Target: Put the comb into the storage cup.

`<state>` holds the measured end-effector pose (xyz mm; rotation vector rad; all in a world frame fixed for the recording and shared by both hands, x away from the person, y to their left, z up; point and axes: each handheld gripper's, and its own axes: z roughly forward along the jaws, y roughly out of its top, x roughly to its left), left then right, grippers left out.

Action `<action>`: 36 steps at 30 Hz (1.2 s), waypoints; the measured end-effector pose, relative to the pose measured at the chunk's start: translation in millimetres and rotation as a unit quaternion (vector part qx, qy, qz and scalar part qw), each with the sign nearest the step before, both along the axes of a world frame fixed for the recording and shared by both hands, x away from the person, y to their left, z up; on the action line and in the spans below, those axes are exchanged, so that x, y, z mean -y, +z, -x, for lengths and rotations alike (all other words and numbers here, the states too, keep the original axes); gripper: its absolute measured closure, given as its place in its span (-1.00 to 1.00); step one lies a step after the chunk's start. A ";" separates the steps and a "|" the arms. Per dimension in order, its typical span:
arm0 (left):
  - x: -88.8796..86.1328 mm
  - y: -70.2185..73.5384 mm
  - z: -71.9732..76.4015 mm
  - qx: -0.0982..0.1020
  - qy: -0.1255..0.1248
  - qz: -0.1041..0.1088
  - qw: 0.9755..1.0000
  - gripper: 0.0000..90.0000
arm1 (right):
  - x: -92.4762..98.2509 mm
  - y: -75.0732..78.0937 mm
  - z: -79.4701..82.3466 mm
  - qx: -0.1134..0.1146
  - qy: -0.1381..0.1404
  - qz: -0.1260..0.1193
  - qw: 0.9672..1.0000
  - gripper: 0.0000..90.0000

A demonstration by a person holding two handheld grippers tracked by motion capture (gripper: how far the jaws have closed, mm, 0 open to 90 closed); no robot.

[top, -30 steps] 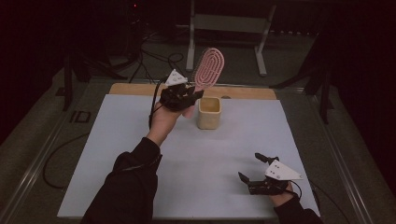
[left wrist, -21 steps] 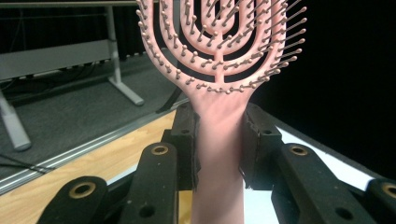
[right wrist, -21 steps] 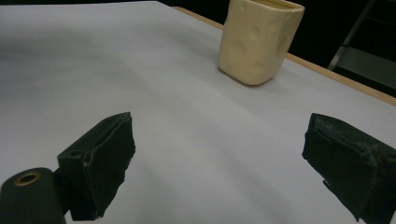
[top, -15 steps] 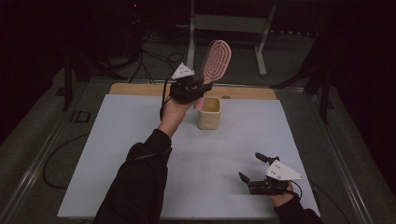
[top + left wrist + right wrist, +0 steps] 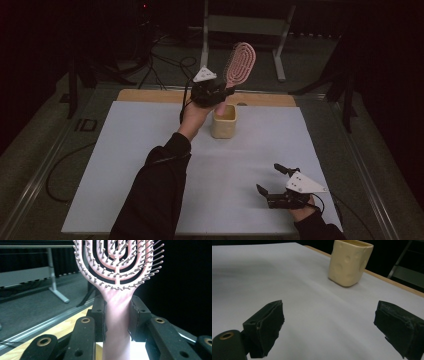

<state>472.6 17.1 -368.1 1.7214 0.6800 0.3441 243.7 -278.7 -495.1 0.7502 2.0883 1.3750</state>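
Dark surroundings frame the white surface [image 5: 125, 165], where the left gripper [image 5: 226, 91], clamped on the pink hairbrush [image 5: 239, 64], has carried it above the yellow cup [image 5: 223, 121], ready for lowering, while the right gripper [image 5: 274, 181] rests wide open, empty.

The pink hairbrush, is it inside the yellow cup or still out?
Mostly out. The pink plastic vented hairbrush stands upright in the left gripper, its handle end just at the rim of the pale yellow dimpled cup.

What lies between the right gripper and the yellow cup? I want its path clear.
Only bare white table sheet between the right gripper and the cup, per the right gripper view.
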 end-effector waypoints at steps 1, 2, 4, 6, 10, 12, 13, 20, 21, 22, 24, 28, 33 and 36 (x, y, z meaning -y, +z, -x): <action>0.0 0.0 0.0 0.000 0.000 0.000 1.000 0.56 | 0.0 0.0 0.0 0.000 0.000 0.000 1.000 -0.81; 0.8 -1.0 -1.6 0.006 -0.001 0.002 1.000 0.56 | 0.5 -0.1 -0.1 0.000 0.000 0.000 1.000 -0.81; 1.2 -3.6 -6.0 0.012 -0.010 0.010 1.000 0.56 | 0.5 -0.2 -0.1 -0.001 0.000 -0.001 1.000 -0.81; 2.1 -7.2 -9.4 0.022 -0.013 0.012 1.000 0.56 | 0.0 -0.3 -0.2 -0.001 0.000 -0.002 1.000 -0.81; 4.3 -15.2 -14.7 0.032 -0.020 0.019 0.999 0.56 | 1.0 0.0 -0.1 -0.002 0.000 -0.005 1.000 -0.81; 5.2 -17.4 -16.0 0.033 -0.019 0.019 0.999 0.56 | 1.0 0.0 -0.1 -0.002 0.000 -0.005 1.000 -0.81; 6.3 -23.0 -19.7 0.033 -0.020 0.023 0.999 0.56 | 1.5 0.0 -0.4 -0.002 -0.001 -0.006 1.000 -0.81; 8.3 -40.6 -26.2 0.036 -0.018 0.024 0.999 0.56 | 2.0 -0.4 -0.6 -0.005 0.002 -0.010 1.000 -0.81; 8.3 -42.5 -26.6 0.037 -0.019 0.027 0.999 0.56 | 2.0 -0.4 -0.6 -0.005 0.002 -0.010 1.000 -0.81; 8.5 -43.8 -26.8 0.037 -0.017 0.025 0.999 0.56 | 2.2 -0.5 -0.6 -0.005 0.002 -0.010 1.000 -0.81; 8.9 -47.4 -26.6 0.038 -0.015 0.026 0.999 0.56 | 2.1 -0.7 -0.8 -0.005 0.003 -0.010 1.000 -0.81; 9.4 -50.5 -26.4 0.039 -0.012 0.017 0.999 0.56 | 1.7 -0.7 -0.5 -0.005 0.003 -0.009 1.000 -0.81; 10.5 -57.6 -25.2 0.036 -0.012 0.006 0.999 0.56 | 1.4 -1.0 -0.5 -0.008 0.004 -0.009 1.000 -0.81; 11.4 -62.2 -25.1 0.030 -0.012 0.002 0.999 0.56 | 1.3 -0.9 -0.2 -0.008 0.004 -0.009 1.000 -0.81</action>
